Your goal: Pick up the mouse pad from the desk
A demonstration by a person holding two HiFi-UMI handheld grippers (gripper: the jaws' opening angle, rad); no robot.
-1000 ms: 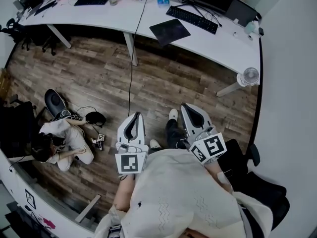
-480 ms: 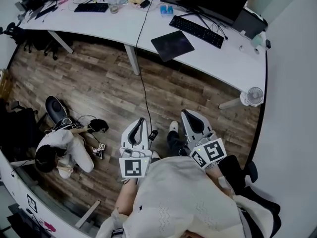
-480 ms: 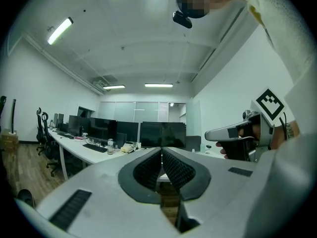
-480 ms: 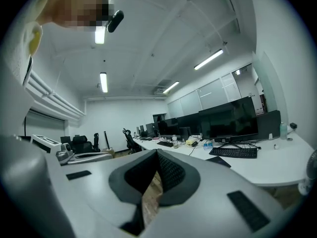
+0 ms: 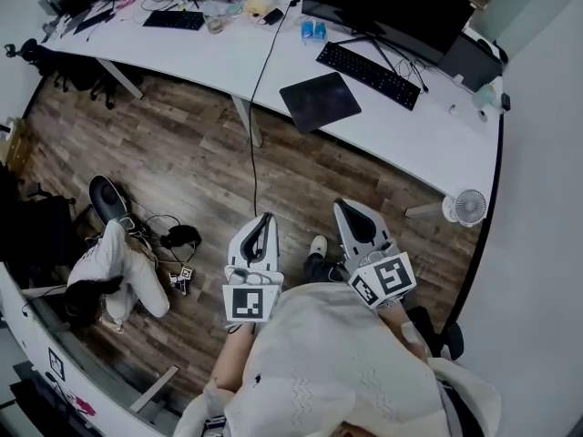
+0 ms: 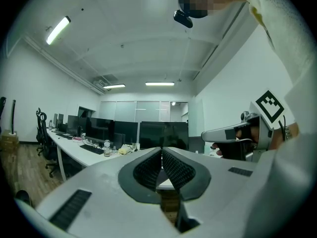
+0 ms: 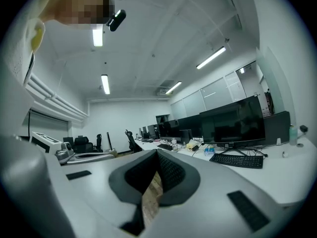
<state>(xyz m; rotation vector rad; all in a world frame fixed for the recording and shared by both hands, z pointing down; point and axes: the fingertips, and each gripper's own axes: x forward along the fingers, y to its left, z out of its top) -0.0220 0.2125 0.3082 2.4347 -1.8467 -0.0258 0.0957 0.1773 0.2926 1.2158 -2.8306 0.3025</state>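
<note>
The mouse pad (image 5: 320, 100) is a dark square lying flat near the front edge of the long white desk (image 5: 428, 130), left of a black keyboard (image 5: 369, 63). Both grippers are held level in front of my body, over the wooden floor and well short of the desk. My left gripper (image 5: 265, 218) is shut with nothing in it, its pads meeting at the tip (image 6: 161, 150). My right gripper (image 5: 346, 206) is also shut and empty (image 7: 157, 151). Neither gripper view shows the pad clearly.
A large monitor (image 5: 387, 3) stands behind the keyboard. A cable (image 5: 258, 116) hangs from the desk to the floor beside a desk leg (image 5: 246, 121). A small fan (image 5: 469, 208) stands on the floor at right. A person (image 5: 109, 271) crouches on the floor at left.
The desk and mouse pad have slid lower in the head view as I and both grippers move toward them. The person on the floor has shifted posture.
</note>
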